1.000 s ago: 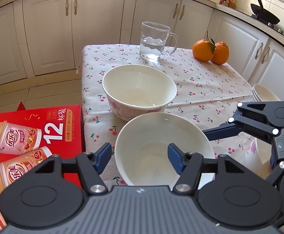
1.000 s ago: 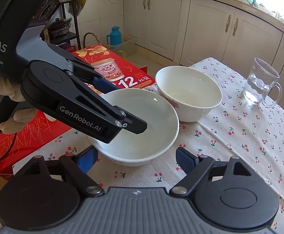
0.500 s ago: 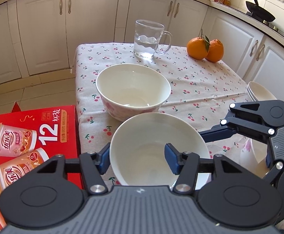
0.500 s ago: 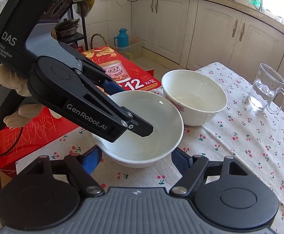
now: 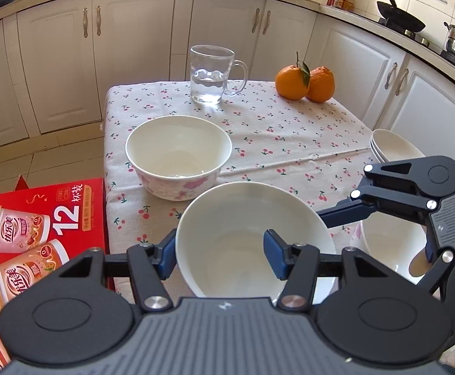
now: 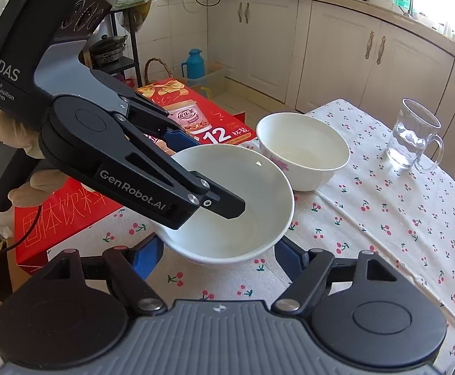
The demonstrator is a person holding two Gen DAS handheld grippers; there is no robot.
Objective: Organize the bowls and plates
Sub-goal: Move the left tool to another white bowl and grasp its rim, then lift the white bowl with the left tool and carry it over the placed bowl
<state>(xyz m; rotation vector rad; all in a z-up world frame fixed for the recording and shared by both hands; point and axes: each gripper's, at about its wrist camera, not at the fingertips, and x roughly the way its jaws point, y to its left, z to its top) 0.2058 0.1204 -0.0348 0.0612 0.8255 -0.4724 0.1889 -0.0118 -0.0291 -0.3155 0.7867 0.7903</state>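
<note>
White bowl (image 5: 252,234) is clamped at its rim by your left gripper (image 5: 219,254), just this side of the flowered bowl (image 5: 179,156) and, by my read, clear of the cloth. Right gripper (image 6: 216,254) has just been closing; its jaws straddle the bowl's foot, but contact isn't visible. Keep the rim level, carry it over the flowered bowl, centre it, lower slowly, and release only once it's seated.

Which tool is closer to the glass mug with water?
Neither clearly. The left tool and right tool both sit at the near white bowl, across the table from the glass mug.
</note>
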